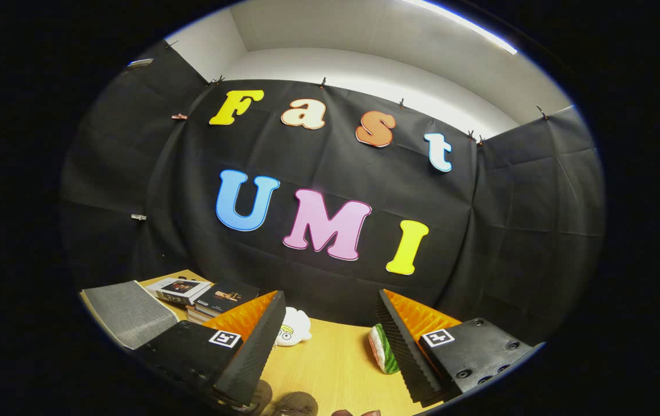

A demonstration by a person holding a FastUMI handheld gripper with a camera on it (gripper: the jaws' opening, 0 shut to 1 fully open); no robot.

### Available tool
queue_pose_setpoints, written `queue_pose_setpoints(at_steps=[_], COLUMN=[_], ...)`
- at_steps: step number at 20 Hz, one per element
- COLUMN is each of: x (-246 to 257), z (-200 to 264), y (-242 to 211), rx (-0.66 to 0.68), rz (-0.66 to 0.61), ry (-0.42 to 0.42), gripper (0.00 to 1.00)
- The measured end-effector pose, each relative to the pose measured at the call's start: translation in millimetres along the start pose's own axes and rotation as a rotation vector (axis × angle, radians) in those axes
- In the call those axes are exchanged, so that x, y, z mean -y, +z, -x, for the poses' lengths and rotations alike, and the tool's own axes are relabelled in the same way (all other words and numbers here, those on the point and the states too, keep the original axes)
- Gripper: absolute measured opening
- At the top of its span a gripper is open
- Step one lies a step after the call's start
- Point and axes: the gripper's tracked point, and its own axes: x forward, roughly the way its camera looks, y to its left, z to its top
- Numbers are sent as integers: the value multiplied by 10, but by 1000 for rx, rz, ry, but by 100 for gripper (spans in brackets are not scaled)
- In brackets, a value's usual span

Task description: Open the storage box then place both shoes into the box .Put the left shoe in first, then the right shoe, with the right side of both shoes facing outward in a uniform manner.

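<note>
The tool (324, 352) rides high with its fingers spread wide and nothing between them, aimed at the booth wall. The grey storage box (128, 312) sits off beyond the left finger beside stacked books (203, 296); dark rounded shapes, likely the shoes (295, 403), peek just below. Best move, I'd say: tip down, swing left, and meet the lid squarely.

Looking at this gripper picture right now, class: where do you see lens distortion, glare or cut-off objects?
Gripper view: fisheye bends the wall cloth and wooden table; the ceiling light strip glares white; the open gripper shows sharp ridged fingers; the dark shoes between them are cut off low and dim.
</note>
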Motion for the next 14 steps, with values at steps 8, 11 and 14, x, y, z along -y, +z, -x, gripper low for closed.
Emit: queue_pose_setpoints(at_steps=[8,11,14], x=[-878,-1319,-1702], z=[15,53,96], y=[-120,-251,-419], rx=[-115,-204,-298], rz=[-138,-238,-328], ry=[278,430,558], gripper=[97,97,98])
